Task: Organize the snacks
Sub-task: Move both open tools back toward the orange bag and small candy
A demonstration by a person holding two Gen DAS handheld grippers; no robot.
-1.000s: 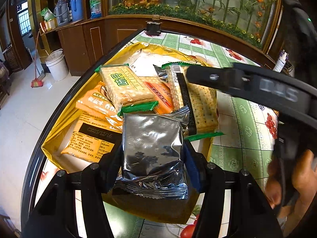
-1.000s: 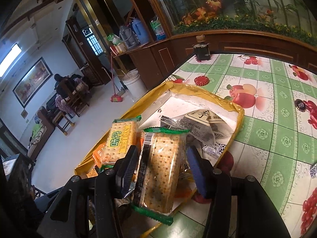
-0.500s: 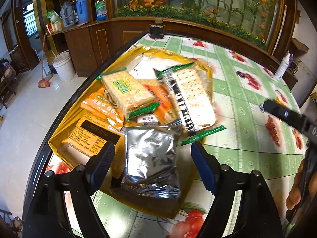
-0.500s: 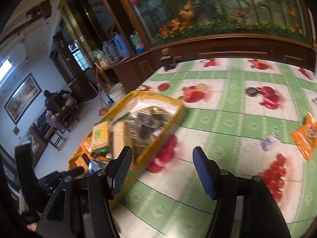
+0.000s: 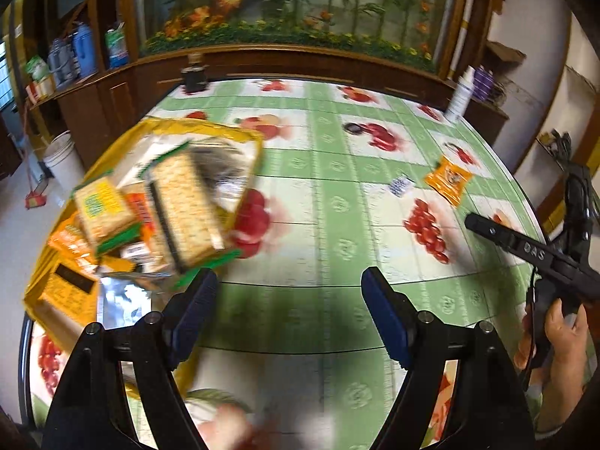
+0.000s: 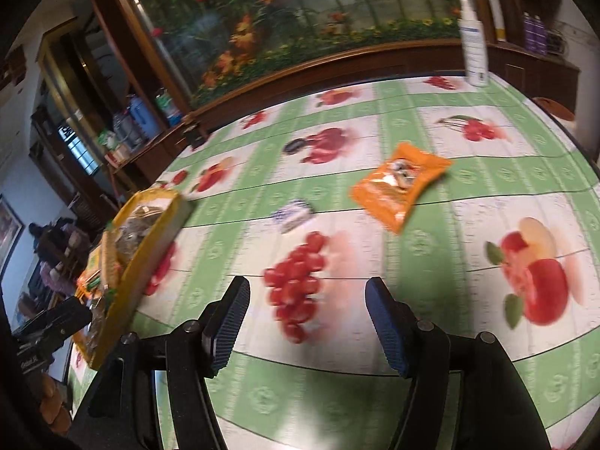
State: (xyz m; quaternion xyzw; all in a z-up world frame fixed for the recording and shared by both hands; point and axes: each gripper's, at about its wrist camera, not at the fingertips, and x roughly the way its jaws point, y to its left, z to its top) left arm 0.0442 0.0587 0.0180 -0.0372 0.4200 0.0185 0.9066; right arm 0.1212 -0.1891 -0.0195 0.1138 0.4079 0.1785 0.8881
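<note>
Fruit-printed green tablecloth [image 6: 375, 393] fills both views now, where a second ago each gripper was poised over the yellow tray [image 5: 210, 127] with a packet between its jaws — the silver foil packet [image 5: 123, 300] in the left, the clear-wrapped cracker pack [image 5: 183, 210] in the right. Both packets now lie in the tray among the other biscuits, and both tools have swung away from it toward the open table. The left gripper [image 5: 288, 315] stands wide with only cloth between its pads; the right gripper [image 6: 307, 322] has just been opening too and is likewise empty. So two snacks look filed, and the remaining work sits well apart from the tray — an orange snack packet [image 6: 401, 183] and, between it and the tray, a small blue-and-white wrapped sweet [image 6: 294, 213]. The right gripper points roughly toward them, which I take as the next pickup.
</note>
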